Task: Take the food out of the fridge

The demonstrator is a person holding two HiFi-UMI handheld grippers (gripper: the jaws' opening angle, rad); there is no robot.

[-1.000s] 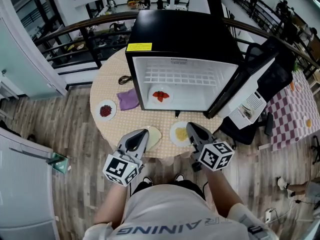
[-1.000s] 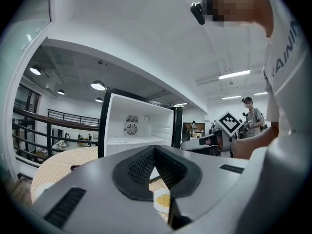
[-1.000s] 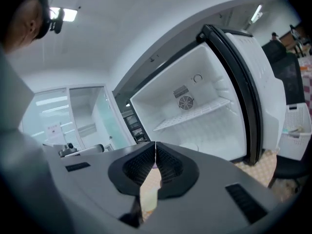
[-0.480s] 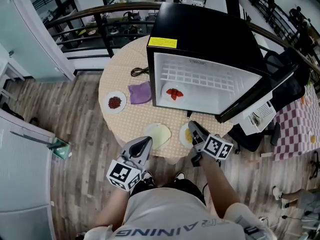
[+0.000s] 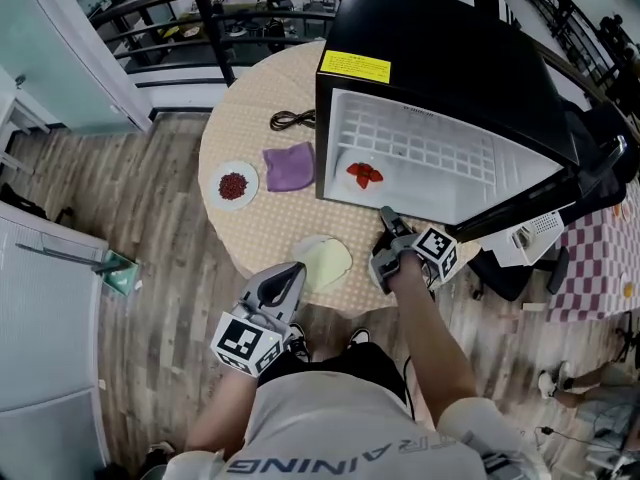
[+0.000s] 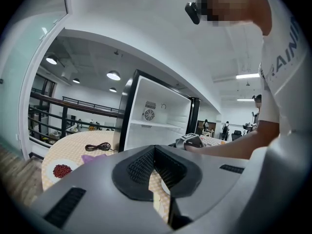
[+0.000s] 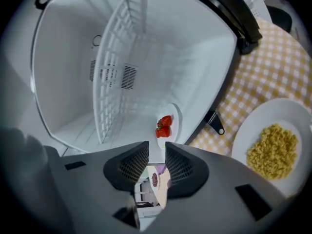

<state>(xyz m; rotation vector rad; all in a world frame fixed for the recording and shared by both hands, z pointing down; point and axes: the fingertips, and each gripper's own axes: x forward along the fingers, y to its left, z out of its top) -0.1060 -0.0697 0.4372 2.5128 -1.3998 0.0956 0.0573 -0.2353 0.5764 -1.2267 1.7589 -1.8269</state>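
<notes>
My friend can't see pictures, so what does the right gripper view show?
The right claw, its jaws just opened a little with nothing between them, points into an open white fridge at a plate of strawberries on the fridge floor. To the right, a plate of yellow crumbly food sits on a yellow checked tablecloth.

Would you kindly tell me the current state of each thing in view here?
Black mini fridge: door open.
White plate of red strawberries: inside the fridge, untouched.
White plate of yellow food: out on the round checked table.
Small plate of dark red food: on the table.
Left gripper: jaws shut, empty.
Right gripper: jaws just opened, apart, empty.
</notes>
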